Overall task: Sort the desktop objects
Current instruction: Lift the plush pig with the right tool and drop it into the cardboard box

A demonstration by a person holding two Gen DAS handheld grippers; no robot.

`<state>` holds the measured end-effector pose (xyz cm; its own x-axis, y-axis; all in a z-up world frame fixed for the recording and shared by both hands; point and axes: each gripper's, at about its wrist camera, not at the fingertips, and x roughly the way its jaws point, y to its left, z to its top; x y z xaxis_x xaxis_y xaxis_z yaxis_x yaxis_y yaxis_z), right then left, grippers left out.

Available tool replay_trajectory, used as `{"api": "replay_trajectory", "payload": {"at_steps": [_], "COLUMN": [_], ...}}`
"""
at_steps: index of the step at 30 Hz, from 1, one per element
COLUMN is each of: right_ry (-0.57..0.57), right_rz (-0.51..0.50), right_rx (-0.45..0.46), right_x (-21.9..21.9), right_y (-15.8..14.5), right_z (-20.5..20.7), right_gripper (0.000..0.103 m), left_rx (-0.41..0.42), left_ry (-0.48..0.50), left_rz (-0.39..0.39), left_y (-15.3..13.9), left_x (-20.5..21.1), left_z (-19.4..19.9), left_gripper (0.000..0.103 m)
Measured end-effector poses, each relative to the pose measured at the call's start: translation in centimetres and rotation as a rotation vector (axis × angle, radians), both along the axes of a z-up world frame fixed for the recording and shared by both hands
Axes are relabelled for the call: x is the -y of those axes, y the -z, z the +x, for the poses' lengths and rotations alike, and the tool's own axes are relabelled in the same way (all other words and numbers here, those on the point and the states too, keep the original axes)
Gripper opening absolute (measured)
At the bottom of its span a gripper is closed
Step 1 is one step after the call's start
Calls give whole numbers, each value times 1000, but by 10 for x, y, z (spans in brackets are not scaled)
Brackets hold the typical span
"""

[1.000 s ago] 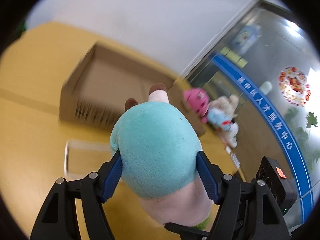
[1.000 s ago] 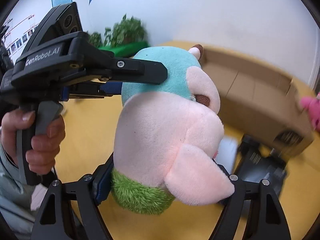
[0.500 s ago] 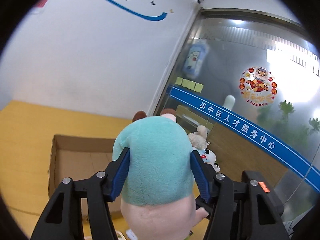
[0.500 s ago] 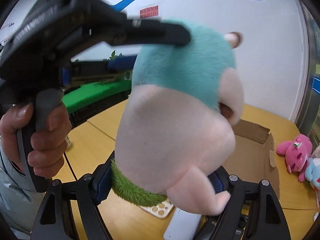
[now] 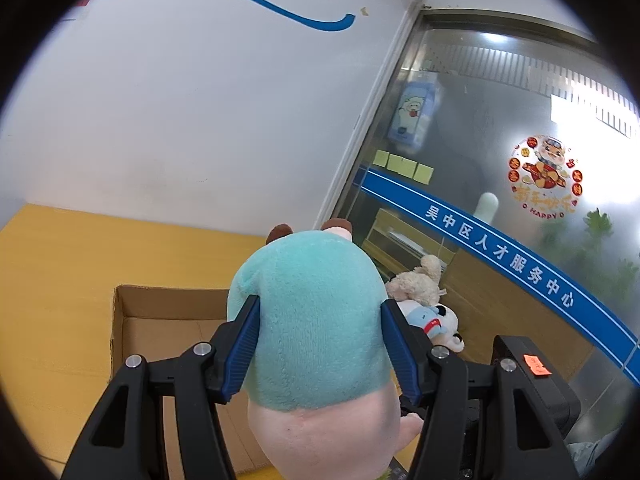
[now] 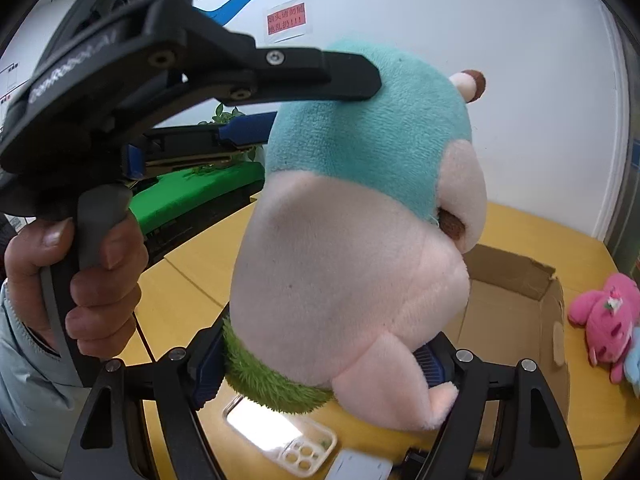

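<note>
A plush toy (image 5: pixel 316 320) with a teal head, pink belly and green collar hangs in the air between both grippers. My left gripper (image 5: pixel 319 308) is shut on its teal head, blue pads pressed into both sides. In the right wrist view the plush toy (image 6: pixel 352 260) fills the middle, and my right gripper (image 6: pixel 320 360) is shut on its lower part at the green collar. The left gripper (image 6: pixel 324 106) reaches in from the left there, held by a hand (image 6: pixel 80 280). An open cardboard box (image 5: pixel 160 320) lies on the yellow table (image 5: pixel 60 280) just beyond the toy.
Beige and white plush toys (image 5: pixel 420 288) lie right of the box by the glass wall. A pink plush (image 6: pixel 604 316) lies right of the cardboard box (image 6: pixel 512 304). Below the held toy, a clear phone case (image 6: pixel 280 436) rests on the table.
Both grippers have risen with the plush toy, which now hangs higher above the table. The left jaws have squeezed in on the teal head, and that wrist has rolled.
</note>
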<state>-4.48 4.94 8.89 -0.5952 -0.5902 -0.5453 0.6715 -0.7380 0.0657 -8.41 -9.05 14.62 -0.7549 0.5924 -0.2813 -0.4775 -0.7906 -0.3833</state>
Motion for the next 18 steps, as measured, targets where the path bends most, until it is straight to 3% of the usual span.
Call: {"api": "replay_trajectory", "payload": {"at_steps": [11, 18], "right_ry": [-53, -61], "right_rz": [-45, -50], "right_rx": [98, 255], "right_x": [43, 76], "right_y": [-12, 33], "right_z": [-114, -184], "right_gripper": [77, 77], "left_rx": [58, 238], "left_ry": [-43, -82], "left_rz": [11, 71], "left_y": [-5, 50], "left_x": [45, 84], "left_z": [-110, -186], "left_gripper": [58, 58]}}
